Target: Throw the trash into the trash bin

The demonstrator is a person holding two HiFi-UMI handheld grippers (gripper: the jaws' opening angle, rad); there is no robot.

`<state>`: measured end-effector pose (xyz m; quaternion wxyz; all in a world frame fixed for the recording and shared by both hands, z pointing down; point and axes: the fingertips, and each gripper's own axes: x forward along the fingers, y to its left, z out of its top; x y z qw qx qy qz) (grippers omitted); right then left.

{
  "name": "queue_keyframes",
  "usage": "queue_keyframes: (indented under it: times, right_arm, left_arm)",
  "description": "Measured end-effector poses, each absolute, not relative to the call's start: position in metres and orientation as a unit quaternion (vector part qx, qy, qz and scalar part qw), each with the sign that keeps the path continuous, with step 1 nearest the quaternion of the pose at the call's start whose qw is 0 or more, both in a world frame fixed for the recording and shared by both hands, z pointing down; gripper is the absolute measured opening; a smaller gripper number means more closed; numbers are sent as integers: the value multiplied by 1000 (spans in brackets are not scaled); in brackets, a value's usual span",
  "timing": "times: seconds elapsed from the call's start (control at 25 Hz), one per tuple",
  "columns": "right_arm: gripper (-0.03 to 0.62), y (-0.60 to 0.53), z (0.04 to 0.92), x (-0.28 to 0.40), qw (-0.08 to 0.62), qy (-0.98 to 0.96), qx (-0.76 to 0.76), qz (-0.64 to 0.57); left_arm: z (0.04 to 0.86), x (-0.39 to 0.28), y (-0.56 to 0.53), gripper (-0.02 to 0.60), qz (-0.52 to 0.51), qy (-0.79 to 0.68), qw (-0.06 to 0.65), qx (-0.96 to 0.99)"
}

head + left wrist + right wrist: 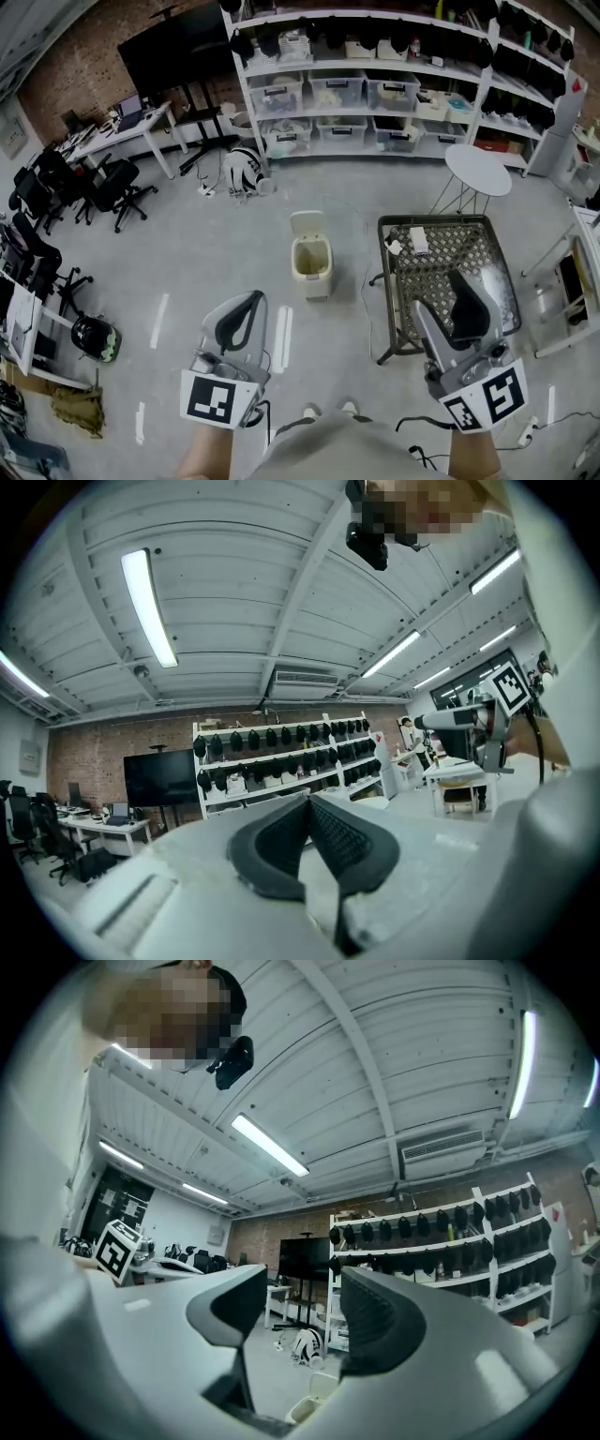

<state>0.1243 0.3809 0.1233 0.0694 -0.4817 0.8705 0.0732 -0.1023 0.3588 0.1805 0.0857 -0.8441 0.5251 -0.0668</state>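
Observation:
A cream trash bin [310, 259] stands on the floor with its lid up, ahead of me and between the two grippers; the right gripper view shows the trash bin [302, 1408] low between the jaws. A white scrap of paper [419, 240] and a smaller scrap [395, 247] lie on the far end of a mesh-topped table [487, 246]. My right gripper [457, 302] hangs open over the table's near end, and nothing is between the jaws of the right gripper [305, 1297]. My left gripper [240, 319] is held level over the floor. The left gripper [307, 803] is shut and empty.
Long white shelves [375, 94] with boxes and dark caps line the back wall. A small round white table [478, 169] stands beyond the mesh table. Office chairs [112, 187] and desks fill the left side. A white bag [246, 171] lies near the shelves.

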Motion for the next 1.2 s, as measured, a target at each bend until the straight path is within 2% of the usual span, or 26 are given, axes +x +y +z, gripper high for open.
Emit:
queue_keyframes:
  times: [0.64, 1.2]
  right_arm:
    - [252, 383, 147, 188, 61, 866, -494, 54]
    - [255, 335, 158, 199, 57, 868, -490, 51]
  left_arm:
    - [182, -48, 358, 3, -84, 531, 99, -837]
    - [195, -27, 318, 3, -81, 521, 78, -846]
